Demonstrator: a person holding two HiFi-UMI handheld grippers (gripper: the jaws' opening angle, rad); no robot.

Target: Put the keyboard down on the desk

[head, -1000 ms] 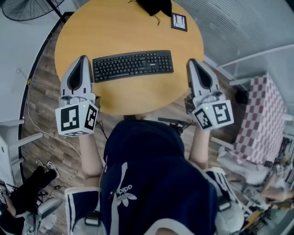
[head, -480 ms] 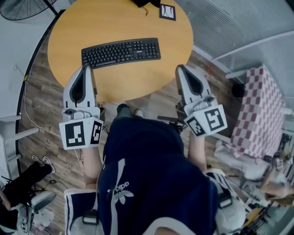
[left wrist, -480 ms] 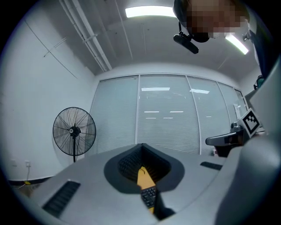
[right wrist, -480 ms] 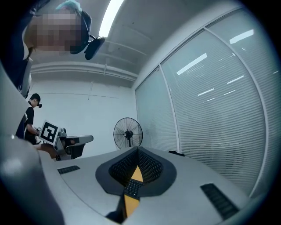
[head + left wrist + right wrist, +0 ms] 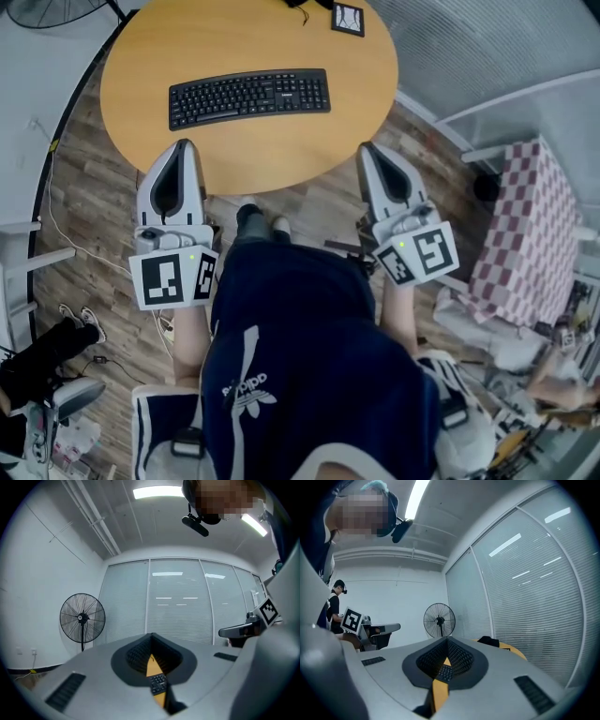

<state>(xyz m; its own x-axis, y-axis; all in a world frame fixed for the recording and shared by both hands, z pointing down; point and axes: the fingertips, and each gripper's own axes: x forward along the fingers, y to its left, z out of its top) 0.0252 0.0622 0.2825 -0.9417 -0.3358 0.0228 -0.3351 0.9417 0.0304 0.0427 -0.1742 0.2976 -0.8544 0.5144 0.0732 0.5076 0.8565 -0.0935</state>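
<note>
A black keyboard lies flat on the round wooden desk, free of both grippers. My left gripper is shut and empty, its tip at the desk's near edge, left of and nearer to me than the keyboard. My right gripper is shut and empty too, off the desk's near right edge above the floor. In the left gripper view a sliver of the keyboard and desk shows through the closed jaws. The right gripper view gives the same kind of glimpse of the keyboard.
A black object and a small square marker card lie at the desk's far edge. A checked cloth covers something at the right. A standing fan is off to the left, and cables run over the wooden floor.
Both grippers have drawn back from the sides of the keyboard toward me, past the desk's near edge. The keyboard stays lying on the desk.
</note>
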